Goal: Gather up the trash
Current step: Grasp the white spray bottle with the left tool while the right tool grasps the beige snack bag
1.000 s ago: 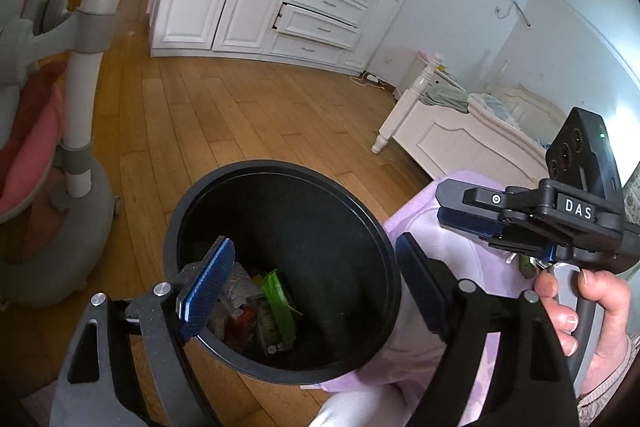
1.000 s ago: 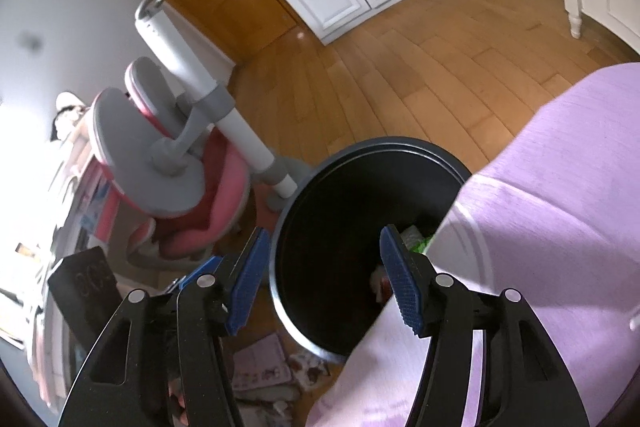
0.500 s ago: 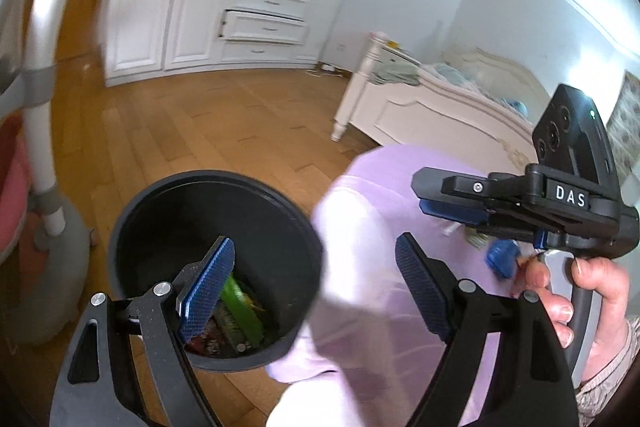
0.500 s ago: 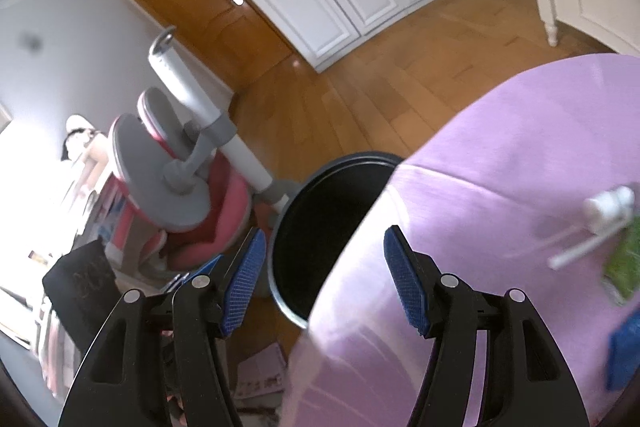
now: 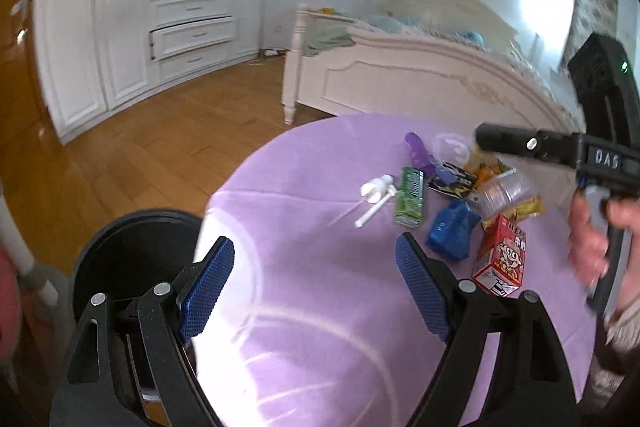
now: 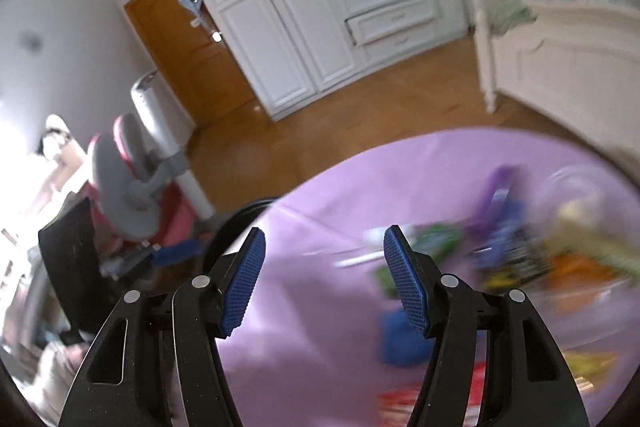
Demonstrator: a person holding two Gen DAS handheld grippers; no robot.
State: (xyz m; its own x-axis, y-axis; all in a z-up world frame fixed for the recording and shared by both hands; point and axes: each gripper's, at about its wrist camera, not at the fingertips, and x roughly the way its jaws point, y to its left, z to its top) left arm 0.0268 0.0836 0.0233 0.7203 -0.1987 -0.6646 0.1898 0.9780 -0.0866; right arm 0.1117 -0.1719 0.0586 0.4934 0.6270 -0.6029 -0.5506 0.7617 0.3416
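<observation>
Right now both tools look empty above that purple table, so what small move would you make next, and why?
Probably ease the left tool forward and down toward the white pump top, the nearest litter on the purple table. Both tools are open and hold nothing, the right tool too, and its view is blurred. The black bin stands just beside the table's edge.

A home bedroom: a cream carved bed (image 5: 420, 83), white built-in wardrobes (image 6: 320, 7) with drawers, wooden plank floor (image 5: 132, 147), and a lilac-clothed table (image 5: 312, 267)
</observation>
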